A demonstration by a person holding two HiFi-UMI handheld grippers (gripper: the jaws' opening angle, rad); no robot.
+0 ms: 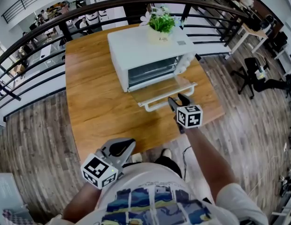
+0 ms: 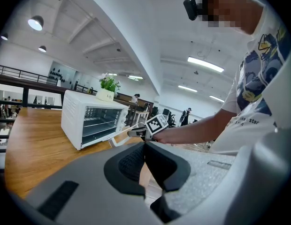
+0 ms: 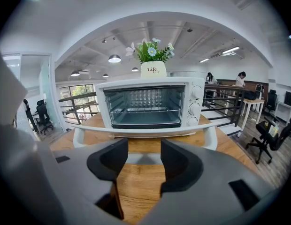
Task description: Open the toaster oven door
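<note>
- We see one toaster oven [image 1: 145, 55] on the wooden table [image 1: 89, 102]; its single door [image 1: 159, 89] is swung down, roughly level, handle [image 3: 145, 129] toward us.
- Three knobs [image 3: 195, 108] on its front right; one potted plant [image 1: 161, 25] on top.
- Right gripper [image 3: 144, 149]: jaws apart, nothing clamped, just short of the handle.
- Left gripper [image 2: 144, 146]: jaws together, empty, near our torso, well apart from the toaster oven.

The white toaster oven [image 1: 136, 46] sits toward the far side of the wooden table [image 1: 94, 97], its front facing the person. Its glass door [image 1: 159, 89] is swung right down and lies about level before the open cavity, with the white handle [image 3: 145, 130] along its near edge. Wire racks [image 3: 144, 109] show inside, and knobs [image 3: 196, 108] run down the right.
</note>
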